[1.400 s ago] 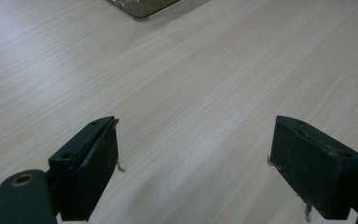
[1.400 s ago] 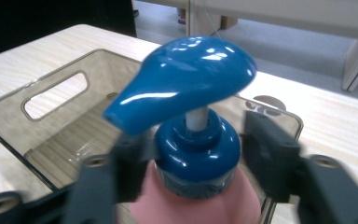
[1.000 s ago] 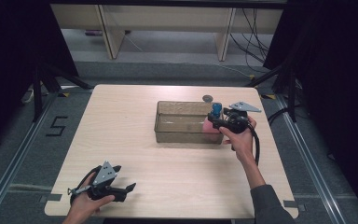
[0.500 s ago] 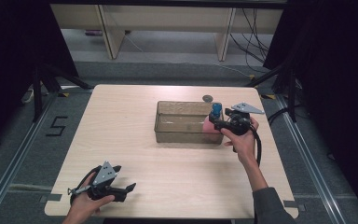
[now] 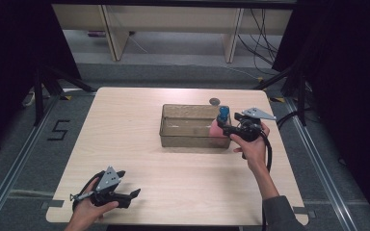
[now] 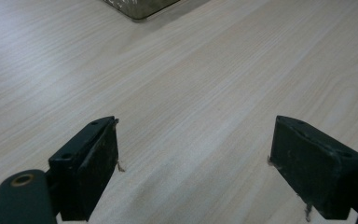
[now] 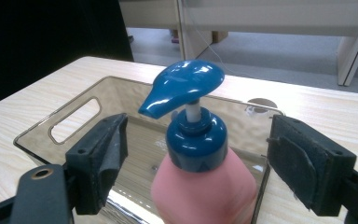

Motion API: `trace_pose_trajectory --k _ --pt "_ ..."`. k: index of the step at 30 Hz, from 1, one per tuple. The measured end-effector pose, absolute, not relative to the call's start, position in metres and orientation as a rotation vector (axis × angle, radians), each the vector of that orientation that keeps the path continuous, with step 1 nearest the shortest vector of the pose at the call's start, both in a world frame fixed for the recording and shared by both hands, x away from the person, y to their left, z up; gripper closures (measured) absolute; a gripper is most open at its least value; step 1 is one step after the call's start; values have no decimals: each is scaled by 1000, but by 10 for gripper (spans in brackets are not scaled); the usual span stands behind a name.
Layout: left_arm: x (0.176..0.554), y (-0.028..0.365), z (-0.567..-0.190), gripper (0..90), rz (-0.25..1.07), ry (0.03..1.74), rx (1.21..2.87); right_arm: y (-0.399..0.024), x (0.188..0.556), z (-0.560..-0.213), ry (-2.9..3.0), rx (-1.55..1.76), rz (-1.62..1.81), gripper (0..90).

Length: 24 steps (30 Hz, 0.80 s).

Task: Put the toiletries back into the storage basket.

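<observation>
So the biggest thing here is the pale wood-grain table, and sitting a bit right of its middle, closer to the far edge, is a clear smoky-brown plastic bin with a cut-out handle slot in its short end wall. Just behind the bin, near the far edge, there's a small round grey cable hole in the tabletop.

At the bin's right end stands the pink plastic pump bottle. It's upright, with a soft rounded shoulder that narrows up to a glossy dark blue collar, a short white stem, and a shiny blue flattened pump head whose spout points left in the right gripper view, over the bin. Whether the bottle's base is on the bin floor I honestly can't tell.

The right gripper has its jaws on either side of the bottle's neck, with clear gaps both sides; they've just been opening, so the pads aren't pressing it.

The left gripper sits near the table's near-left corner, jaws spread wide over bare wood.
</observation>
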<state>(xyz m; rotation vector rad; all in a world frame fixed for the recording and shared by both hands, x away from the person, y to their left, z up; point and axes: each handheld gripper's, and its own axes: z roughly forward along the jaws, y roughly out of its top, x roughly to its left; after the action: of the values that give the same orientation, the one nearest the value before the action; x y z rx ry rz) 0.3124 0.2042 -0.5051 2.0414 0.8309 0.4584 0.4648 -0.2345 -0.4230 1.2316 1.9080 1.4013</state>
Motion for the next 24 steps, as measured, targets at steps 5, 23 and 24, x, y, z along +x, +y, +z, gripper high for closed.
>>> trace_pose_trajectory --k 5,23,24 --pt "313 204 -505 148 461 829 2043 -234 463 -422 1907 1232 1398 202" --pt "313 204 -505 148 455 830 2022 -237 448 -422 1906 1291 1390 183" --pt "313 204 -505 148 457 830 2020 -237 448 -422 1904 1298 1402 183"
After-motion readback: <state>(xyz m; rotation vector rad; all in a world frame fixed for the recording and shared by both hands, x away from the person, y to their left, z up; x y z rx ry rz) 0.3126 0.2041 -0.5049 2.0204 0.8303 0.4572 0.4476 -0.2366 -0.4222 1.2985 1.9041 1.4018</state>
